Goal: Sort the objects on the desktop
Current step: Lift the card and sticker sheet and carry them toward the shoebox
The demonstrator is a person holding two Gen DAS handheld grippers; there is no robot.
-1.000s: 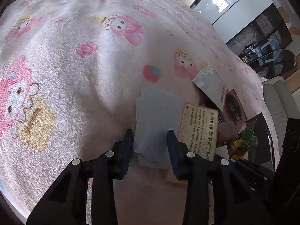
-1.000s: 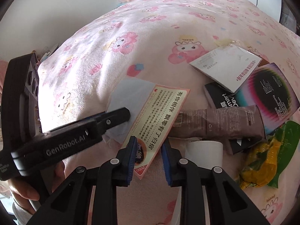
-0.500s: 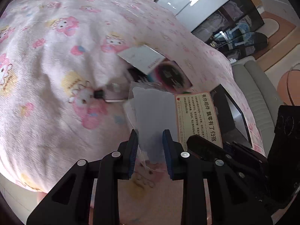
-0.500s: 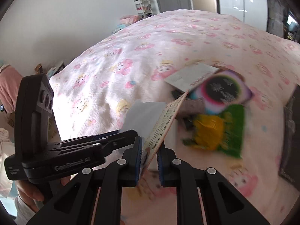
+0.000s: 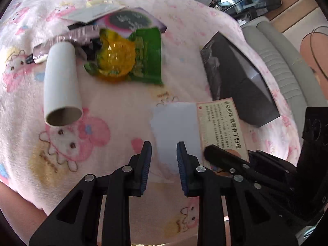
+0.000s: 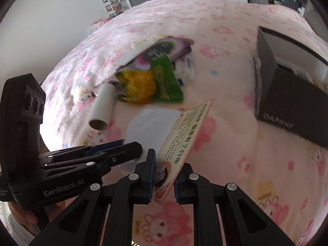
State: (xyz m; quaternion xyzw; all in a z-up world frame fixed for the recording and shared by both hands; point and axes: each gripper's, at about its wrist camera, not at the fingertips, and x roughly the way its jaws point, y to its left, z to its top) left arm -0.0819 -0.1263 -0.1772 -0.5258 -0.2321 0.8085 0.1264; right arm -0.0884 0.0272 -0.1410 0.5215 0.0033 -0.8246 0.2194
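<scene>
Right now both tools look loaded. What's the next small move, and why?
Probably swing the right tool rightward toward the open dark box. It grips the printed card by its lower end, lifted off the blanket, and the box sits just to its right. The left tool holds the pale sheet and could follow.

Both wrist views face forward, close — sharing (seemingly) the blanket [image 5: 114, 106].
</scene>
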